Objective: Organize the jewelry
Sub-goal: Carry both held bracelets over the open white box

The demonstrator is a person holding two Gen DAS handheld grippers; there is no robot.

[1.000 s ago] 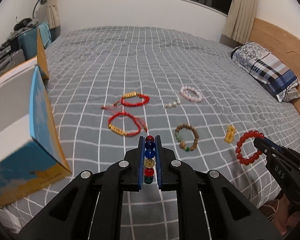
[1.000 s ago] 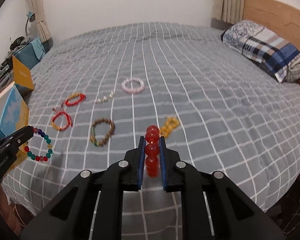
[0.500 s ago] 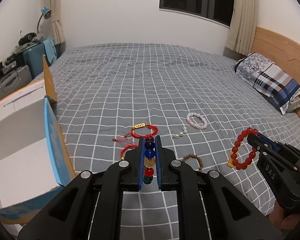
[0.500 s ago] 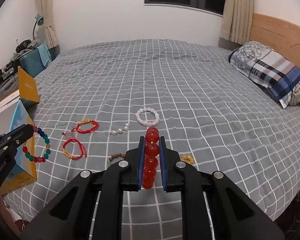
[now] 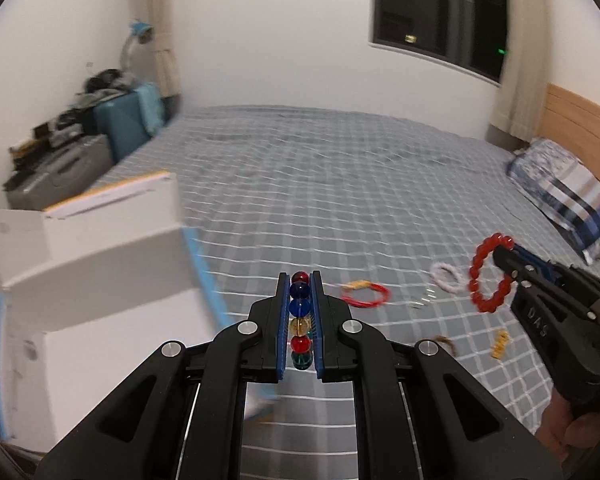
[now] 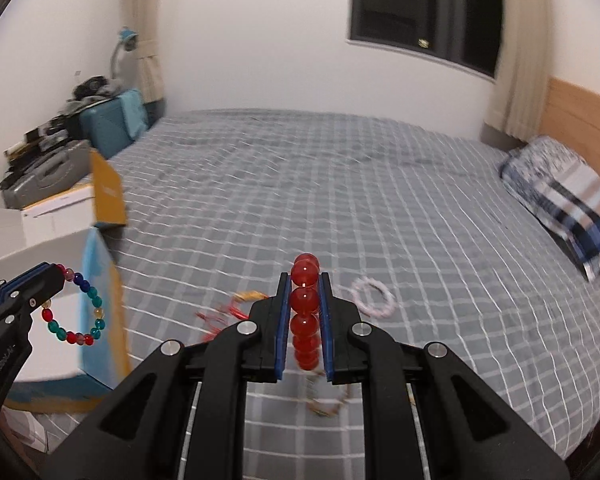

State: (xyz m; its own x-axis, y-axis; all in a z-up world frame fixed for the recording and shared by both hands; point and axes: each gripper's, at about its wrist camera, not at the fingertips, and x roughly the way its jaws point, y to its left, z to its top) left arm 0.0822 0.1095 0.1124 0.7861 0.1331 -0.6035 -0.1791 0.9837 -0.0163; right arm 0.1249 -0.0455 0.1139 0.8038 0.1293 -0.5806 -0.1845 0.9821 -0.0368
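My left gripper is shut on a multicoloured bead bracelet, which hangs as a ring in the right wrist view, beside an open white-and-blue box. My right gripper is shut on a red bead bracelet, a red ring in the left wrist view. Both are held above the grey checked bed. On the bed lie a red cord bracelet, a pink bead bracelet, small pearls, a gold piece and a brown bead bracelet, partly hidden.
The box stands at the bed's left edge with a yellow flap raised. Suitcases and clutter stand along the left wall. A plaid pillow lies by the wooden headboard at right. A hand holds the right gripper.
Both grippers have risen and swung left toward the box, each keeping its bracelet. The jewelry on the bed now sits lower and to the right in both views.
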